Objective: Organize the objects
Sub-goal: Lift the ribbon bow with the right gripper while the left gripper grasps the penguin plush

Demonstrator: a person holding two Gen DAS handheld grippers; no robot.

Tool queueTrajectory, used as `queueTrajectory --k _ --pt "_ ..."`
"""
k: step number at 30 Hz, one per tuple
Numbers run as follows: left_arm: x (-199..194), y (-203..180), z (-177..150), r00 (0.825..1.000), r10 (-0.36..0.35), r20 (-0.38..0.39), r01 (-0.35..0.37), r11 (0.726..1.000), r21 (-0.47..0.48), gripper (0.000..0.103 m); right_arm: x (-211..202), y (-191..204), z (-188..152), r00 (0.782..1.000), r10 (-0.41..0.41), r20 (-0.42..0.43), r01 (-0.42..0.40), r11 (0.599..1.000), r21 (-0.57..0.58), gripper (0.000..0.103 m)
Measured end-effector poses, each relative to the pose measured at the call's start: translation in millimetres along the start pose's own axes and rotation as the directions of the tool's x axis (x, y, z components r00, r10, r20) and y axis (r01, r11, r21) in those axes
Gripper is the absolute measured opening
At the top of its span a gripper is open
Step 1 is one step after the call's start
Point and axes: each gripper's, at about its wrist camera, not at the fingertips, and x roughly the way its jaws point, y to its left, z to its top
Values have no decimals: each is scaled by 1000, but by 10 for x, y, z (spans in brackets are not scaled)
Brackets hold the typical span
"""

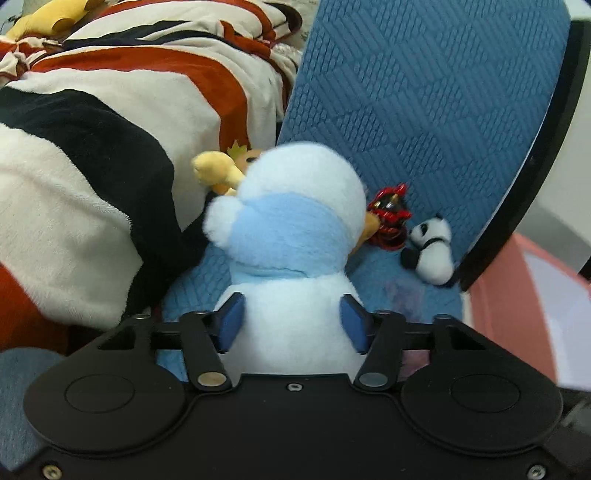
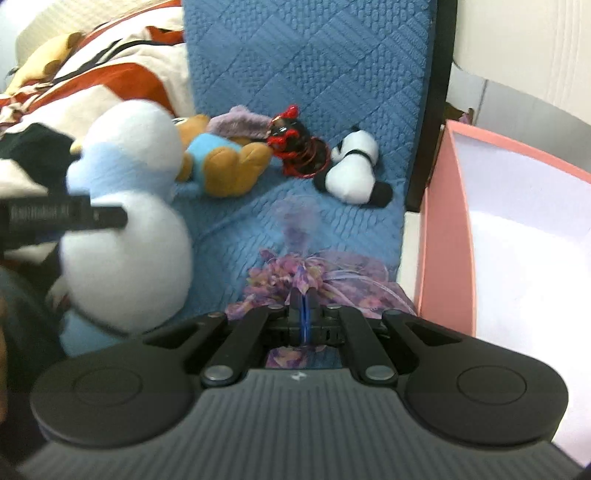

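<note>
My left gripper [image 1: 291, 317] is shut on a white and light-blue plush duck [image 1: 295, 236], its blue pads pressing the duck's body. The duck also shows at the left of the right wrist view [image 2: 125, 206], held above the blue sofa seat [image 2: 236, 218]. My right gripper [image 2: 303, 295] is shut on a purple floral fabric bundle [image 2: 317, 277]. A small panda plush [image 2: 351, 166], a red and black figure [image 2: 295, 147] and a brown bear plush in blue [image 2: 221, 162] lie on the seat against the backrest.
A pink open box [image 2: 443, 221] with a white inside stands right of the sofa. A striped red, white and black blanket [image 1: 92, 147] is piled on the left. A yellow plush [image 1: 51, 18] lies on top of it. The blue backrest [image 1: 424, 92] rises behind.
</note>
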Motion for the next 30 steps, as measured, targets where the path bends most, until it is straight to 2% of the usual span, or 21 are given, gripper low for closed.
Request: queueTrajectory --k 3,8,10,12,15,17,18,20,23,30 --pt "4 -32 3 1000 9 7 -9 1000 19 55 -17 49 -46 1000 24 10 -24 1000 -18 6" --pt "93 13 44 1000 11 -7 -11 1000 10 74 25 73 -73 997 71 10 -71 997 -5 7" --pt "125 45 86 1000 12 -26 -12 1000 -13 85 52 67 -92 996 92 3 -92 996 -12 7" --pt "143 67 127 1000 16 -16 -16 1000 -20 88 66 73 -119 995 98 6 -98 995 -13 8" --pt "220 58 213 1000 22 -11 -22 1000 -8 96 113 74 -107 994 110 -7 -110 994 -3 18" --pt "289 52 262 999 47 -10 -47 999 -1 97 114 68 -98 992 127 8 -127 992 -3 38" --pt "323 55 276 998 55 -12 -55 998 -1 97 112 65 -94 992 129 17 -129 992 -6 44" --pt "404 66 296 998 60 -30 -60 998 -1 99 114 57 -91 992 125 23 -125 992 -6 62" --pt "502 71 306 996 70 -50 -69 997 19 100 160 52 -87 991 129 23 -128 992 -10 78" --pt "728 91 396 991 64 -114 -60 997 39 103 404 32 -103 994 111 -17 -112 993 -28 79"
